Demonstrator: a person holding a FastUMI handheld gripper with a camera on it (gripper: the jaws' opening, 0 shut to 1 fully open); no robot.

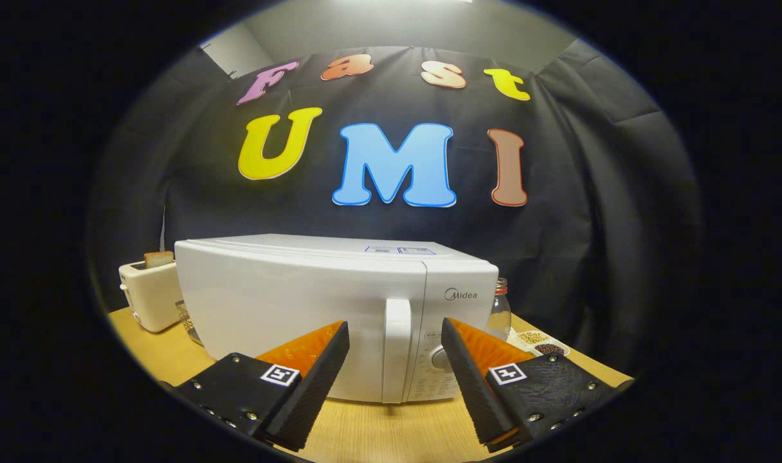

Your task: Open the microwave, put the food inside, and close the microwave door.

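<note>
1. Microwave (pixel 301 308) sits just ahead of my gripper (pixel 395 337), door closed, its front facing me on the wooden table (pixel 378 437).
2. My fingers (pixel 314 379) are spread wide and hold nothing; neither one touches the oven.
3. Door handle (pixel 397 350), a tall upright bar, stands in the gap between my fingers, slightly beyond their tips.
4. Control panel (pixel 452 321) lies right of the handle; a round knob (pixel 440 357) is partly hidden behind my right finger.
5. Past the microwave's left side is a pale toaster (pixel 150 296) with a slice of bread (pixel 158 259) standing up out of its slot. It sits near the oven, but I cannot tell whether they touch.
6. Something wire-like (pixel 186 318) shows low down between toaster and microwave; too hidden to identify.
7. Beyond my right finger, off the microwave's right side, stands a clear glass bottle (pixel 499 312).
8. Just right of the bottle lies a white tray (pixel 537 342) with compartments of small grains or beans, light in one, dark in another.
</note>
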